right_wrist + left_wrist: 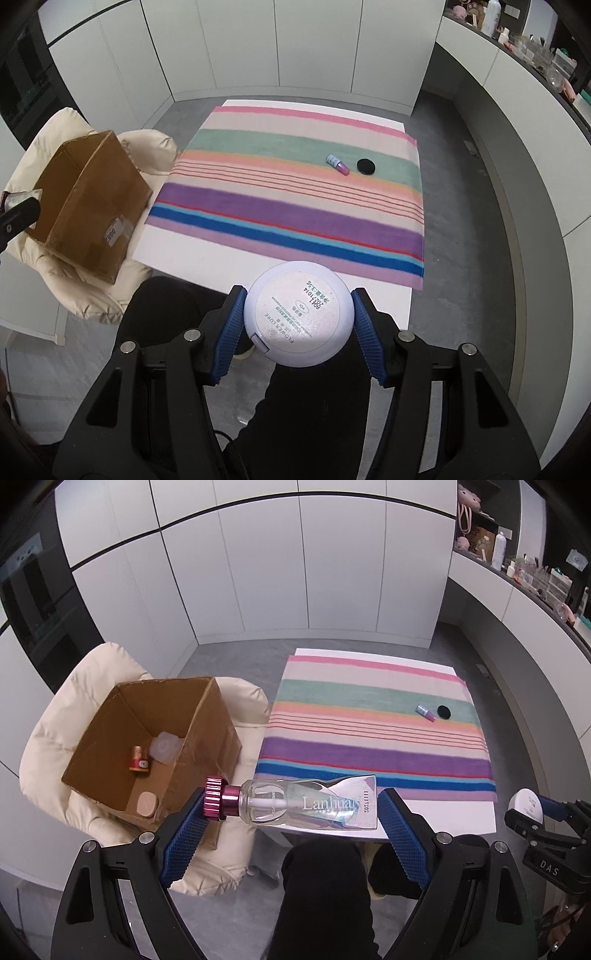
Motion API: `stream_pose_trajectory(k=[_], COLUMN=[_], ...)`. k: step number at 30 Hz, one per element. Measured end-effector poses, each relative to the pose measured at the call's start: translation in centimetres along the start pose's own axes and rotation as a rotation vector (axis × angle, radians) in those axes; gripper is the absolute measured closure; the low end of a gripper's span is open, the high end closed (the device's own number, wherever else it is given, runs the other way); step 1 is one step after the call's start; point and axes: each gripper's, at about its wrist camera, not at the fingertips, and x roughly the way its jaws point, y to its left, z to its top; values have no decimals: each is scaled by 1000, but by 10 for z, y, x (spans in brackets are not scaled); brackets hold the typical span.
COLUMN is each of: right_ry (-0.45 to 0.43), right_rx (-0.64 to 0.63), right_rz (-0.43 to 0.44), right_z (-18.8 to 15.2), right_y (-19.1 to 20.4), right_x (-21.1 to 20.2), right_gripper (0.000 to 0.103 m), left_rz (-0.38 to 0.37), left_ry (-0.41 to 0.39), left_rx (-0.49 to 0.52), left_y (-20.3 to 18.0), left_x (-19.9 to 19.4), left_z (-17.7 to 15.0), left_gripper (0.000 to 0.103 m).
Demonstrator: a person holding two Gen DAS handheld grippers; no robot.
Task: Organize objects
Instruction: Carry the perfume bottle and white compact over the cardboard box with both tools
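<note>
**Left wrist view: both grippers loaded beside the striped cloth**

The left gripper (291,808) grasps a clear glass bottle with a ribbed magenta cap (295,803) lengthwise, cap against one blue pad, base against the other. It hangs between the open brown cardboard box (207,738) on the cream padded chair (55,738) and the white table (443,819). Inside the box lie a gold-and-red cylinder (138,759), a frosted white jar (166,746) and a round beige item (147,802).

The right gripper (297,317) is clenched on a round white compact (297,314), held above the table's near edge. On the multicoloured striped cloth (277,206) lie a small blue-and-pink tube (337,164) and a black disc (365,165), just beside each other.
</note>
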Motion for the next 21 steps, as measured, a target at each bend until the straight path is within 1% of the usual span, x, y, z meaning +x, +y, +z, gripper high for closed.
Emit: stream_pose_trajectory(k=[7,21], right_ry=[0,17], right_rx=[10,21], right_rz=[-1,-16], right_z=[-7,-14], right_y=[-5,-13], right_x=[-8,-5], right_gripper=[43,43], left_rz=[0,-18], left_ry=[-4,21], left_rx=[13,32], left_y=[-4,-11], left_x=[-1,4], left_z=[0,-4], left_gripper=[13,13])
